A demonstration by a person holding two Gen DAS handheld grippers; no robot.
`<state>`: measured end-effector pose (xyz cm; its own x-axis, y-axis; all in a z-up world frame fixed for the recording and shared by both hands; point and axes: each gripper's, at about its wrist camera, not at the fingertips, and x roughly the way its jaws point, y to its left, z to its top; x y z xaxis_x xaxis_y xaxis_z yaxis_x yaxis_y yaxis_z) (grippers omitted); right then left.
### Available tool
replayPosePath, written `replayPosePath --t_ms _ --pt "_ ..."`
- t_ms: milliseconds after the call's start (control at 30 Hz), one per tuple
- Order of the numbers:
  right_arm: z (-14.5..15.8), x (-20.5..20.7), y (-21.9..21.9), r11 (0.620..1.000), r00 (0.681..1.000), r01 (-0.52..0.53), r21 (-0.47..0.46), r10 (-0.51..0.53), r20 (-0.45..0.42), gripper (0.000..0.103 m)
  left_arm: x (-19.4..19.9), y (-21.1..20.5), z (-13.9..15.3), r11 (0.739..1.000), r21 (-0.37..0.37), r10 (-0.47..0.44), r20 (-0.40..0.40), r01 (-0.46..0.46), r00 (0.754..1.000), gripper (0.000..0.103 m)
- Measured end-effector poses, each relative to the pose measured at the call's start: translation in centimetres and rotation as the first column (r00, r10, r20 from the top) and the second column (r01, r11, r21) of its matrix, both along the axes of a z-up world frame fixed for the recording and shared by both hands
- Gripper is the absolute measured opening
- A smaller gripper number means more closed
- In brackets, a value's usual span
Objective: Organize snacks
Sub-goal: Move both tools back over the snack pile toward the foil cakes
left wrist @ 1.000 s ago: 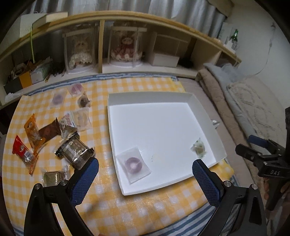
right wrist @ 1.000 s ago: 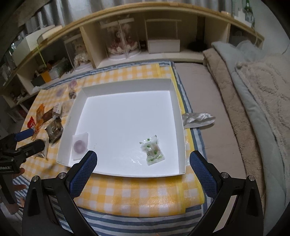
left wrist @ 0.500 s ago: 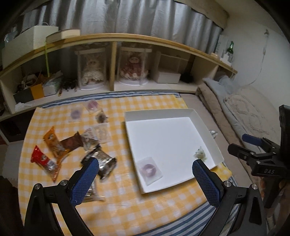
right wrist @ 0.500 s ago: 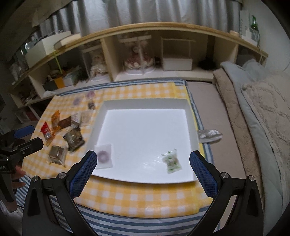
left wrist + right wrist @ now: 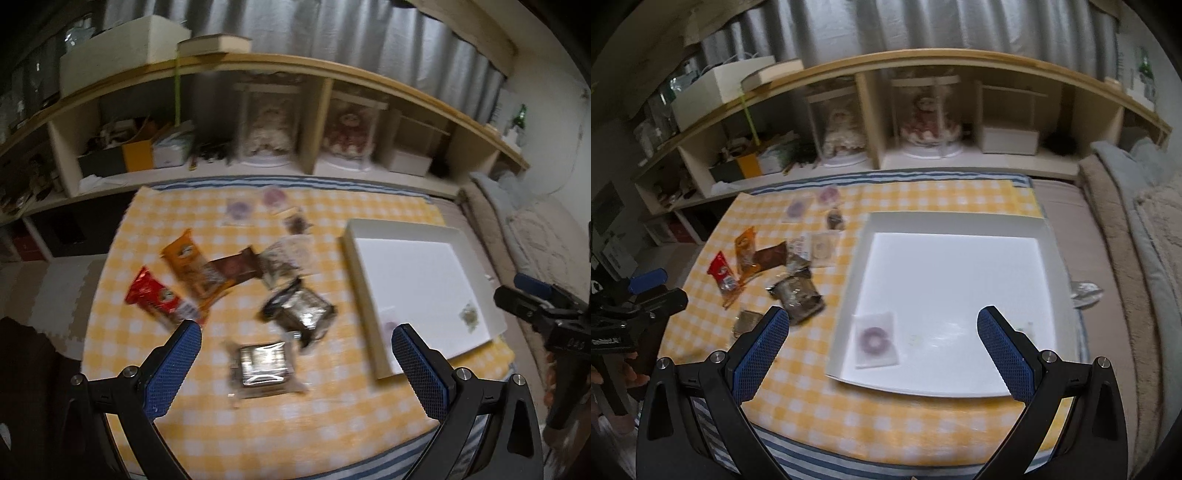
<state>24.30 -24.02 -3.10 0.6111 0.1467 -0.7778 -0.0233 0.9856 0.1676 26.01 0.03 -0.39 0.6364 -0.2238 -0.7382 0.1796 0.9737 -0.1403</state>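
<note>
And the left tool (image 5: 295,354) has pulled up and swung away from the white tray (image 5: 857,295) in the last second — a moment ago that tray filled its view, now the loose snacks on the yellow checked cloth (image 5: 258,435) sit dead ahead, with the tray pushed out to 3 o'clock. Its jaws are spread wide with nothing between them, and the silver foil packet (image 5: 264,363) lies right between the blue pads in line of sight, though well below them. The right tool (image 5: 882,345) has backed off too, likewise released and empty, hanging over the near edge of the tray. Inside that tray: a clear packet with a purple ring (image 5: 875,339) at about 7 o'clock, and a small green-speckled packet (image 5: 469,316) near the right wall — two in, plenty still out. My read is that the left side is lining up its next pick. On the cloth, the dark crinkled bag (image 5: 299,314) sits just beyond the foil one; a red packet (image 5: 159,299), an orange packet (image 5: 188,260) and a brown packet (image 5: 231,267) fan out toward 10 o'clock, with small clear-wrapped pieces farther back at 12. The counter is low, a wooden shelf unit (image 5: 923,62) behind it holds two cased dolls, grey curtains hang above — and bedding runs along the right.
</note>
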Motion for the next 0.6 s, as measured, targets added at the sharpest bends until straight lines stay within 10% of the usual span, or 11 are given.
replayPosePath --t_ms 600 --pt "-5.3 8.0 8.2 0.989 0.994 -0.106 0.106 0.105 0.016 0.103 8.4 3.3 -8.8 0.998 -0.015 0.06 -0.182 -0.064 0.982 0.103"
